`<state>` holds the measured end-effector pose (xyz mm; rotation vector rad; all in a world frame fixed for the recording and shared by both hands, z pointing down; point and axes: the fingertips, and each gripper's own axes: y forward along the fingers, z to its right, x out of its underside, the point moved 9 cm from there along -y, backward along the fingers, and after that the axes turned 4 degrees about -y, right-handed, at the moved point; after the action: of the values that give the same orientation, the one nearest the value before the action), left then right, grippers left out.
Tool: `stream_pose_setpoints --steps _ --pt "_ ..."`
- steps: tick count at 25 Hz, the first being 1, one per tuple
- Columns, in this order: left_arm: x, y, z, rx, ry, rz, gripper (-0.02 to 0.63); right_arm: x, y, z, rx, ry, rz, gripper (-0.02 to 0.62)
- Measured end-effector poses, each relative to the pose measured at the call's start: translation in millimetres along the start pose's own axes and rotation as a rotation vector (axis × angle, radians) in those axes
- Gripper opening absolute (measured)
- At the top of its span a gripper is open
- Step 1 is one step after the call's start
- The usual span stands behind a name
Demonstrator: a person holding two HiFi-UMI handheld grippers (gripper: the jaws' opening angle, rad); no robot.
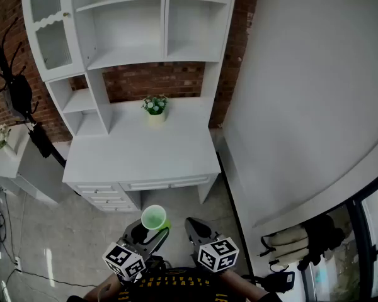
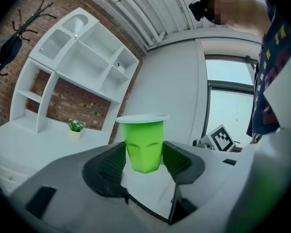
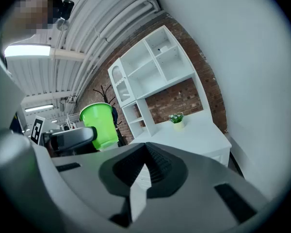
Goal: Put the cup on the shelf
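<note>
Down at the bottom of the head view, I have the left claw [image 1: 150, 231] clamped on the cup [image 1: 154, 218]. The cup is green and upright, mouth up, held in the air over the floor [image 1: 69, 244] in front of the worktop [image 1: 145, 153]. The left gripper view shows both pads [image 2: 111, 163] pressed to the cup's lower sides, with its pale rim above them. Just beside it, on my right, the right claw [image 1: 198, 228] carries nothing: its jaws are together, the ribbed pads meeting at the tip. From the right gripper view the cup sits off to the left, apart from that claw. Ahead, the white shelf [image 1: 129, 36] stands on the back of the worktop against a brick wall [image 1: 157, 77], its compartments open. A plant [image 1: 155, 107] in a small pot stands on the worktop near the back, well apart from the cup.
</note>
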<state>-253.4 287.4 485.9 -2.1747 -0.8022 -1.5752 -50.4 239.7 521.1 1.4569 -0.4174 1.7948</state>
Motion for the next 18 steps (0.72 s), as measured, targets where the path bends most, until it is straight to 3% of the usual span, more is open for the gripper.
stream_pose_setpoints --steps 6,11,18 --pt "27.9 17.6 89.1 0.028 -0.065 -0.044 0.242 17.9 -98.2 17.7 0.03 0.055 0.012 0.006" --pt "56.7 53.7 161.9 0.066 -0.034 -0.111 0.242 52.5 -171.0 53.3 0.061 0.139 0.002 0.006" --pt "80.4 70.8 215.7 0.051 -0.027 -0.137 0.242 71.7 -223.7 80.1 0.039 0.19 -0.008 0.006"
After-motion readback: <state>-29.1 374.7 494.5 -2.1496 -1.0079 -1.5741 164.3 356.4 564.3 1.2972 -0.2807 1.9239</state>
